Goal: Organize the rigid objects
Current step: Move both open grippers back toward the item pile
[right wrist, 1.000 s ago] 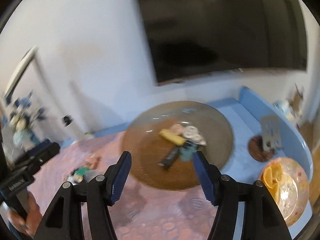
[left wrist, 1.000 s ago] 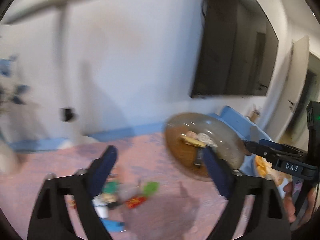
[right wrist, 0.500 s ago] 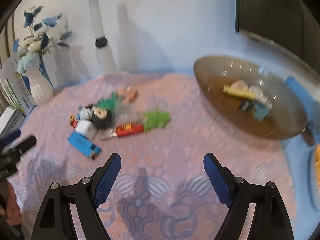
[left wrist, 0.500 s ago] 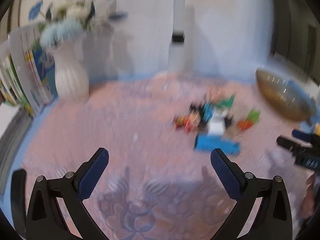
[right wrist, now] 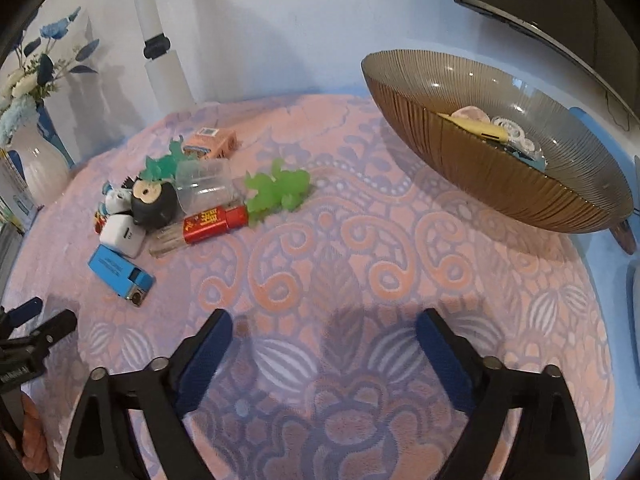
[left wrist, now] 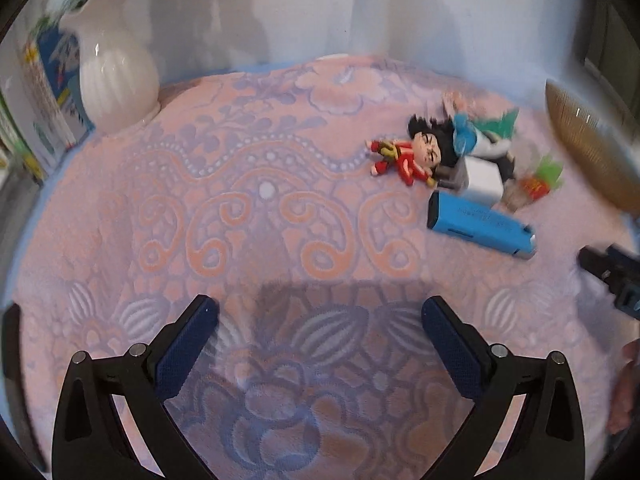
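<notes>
Both my claws dropped toward pink patterned cloth (right wrist: 360, 240) | left gripper (left wrist: 320, 312) spread, empty | right gripper (right wrist: 324, 324) opening, empty | blue rectangular lighter (right wrist: 120, 270) ahead-left of right gripper

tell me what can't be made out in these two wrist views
- Bowl contents, right wrist view: the near wall hides all but a yellow piece and some pale ones.
- Bowl, left wrist view: cut off by the right edge and blurred.
- Blue-clad figure, left wrist view: motion blur smears its details.
- Print on the red tube, right wrist view: too small to read.
- Flowers in the white vase, left wrist view: blurred, cropped at the top.
</notes>
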`<state>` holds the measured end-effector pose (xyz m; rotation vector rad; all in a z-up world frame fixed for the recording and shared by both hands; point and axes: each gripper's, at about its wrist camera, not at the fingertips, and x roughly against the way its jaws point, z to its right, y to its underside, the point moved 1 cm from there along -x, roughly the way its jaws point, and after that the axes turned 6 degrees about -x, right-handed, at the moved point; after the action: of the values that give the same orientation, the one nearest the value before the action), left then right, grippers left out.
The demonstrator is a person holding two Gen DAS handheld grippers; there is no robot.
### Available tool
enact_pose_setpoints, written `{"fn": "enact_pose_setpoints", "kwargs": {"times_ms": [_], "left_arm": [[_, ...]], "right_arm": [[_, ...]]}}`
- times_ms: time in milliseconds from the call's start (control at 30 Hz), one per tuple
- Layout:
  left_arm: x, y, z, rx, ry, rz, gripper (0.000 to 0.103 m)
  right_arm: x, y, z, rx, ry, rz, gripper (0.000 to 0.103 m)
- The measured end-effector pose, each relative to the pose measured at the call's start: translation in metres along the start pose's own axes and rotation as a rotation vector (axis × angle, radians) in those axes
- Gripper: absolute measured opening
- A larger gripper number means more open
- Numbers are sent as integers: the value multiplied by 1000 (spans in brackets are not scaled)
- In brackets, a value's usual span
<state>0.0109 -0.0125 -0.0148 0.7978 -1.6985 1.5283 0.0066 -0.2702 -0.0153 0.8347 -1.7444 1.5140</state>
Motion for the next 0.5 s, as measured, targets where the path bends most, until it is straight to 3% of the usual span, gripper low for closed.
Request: {"fn": "enact_pose_setpoints", "kwargs": {"times_ms": [100, 500], "left_arm": [[0, 0, -5, 17, 17, 1, 103], [2, 0, -5, 24, -10, 0, 103]], "right_arm": [[-4, 0, -2, 16, 9, -17, 103], [-4, 1, -5, 35, 8, -29, 103]]}}
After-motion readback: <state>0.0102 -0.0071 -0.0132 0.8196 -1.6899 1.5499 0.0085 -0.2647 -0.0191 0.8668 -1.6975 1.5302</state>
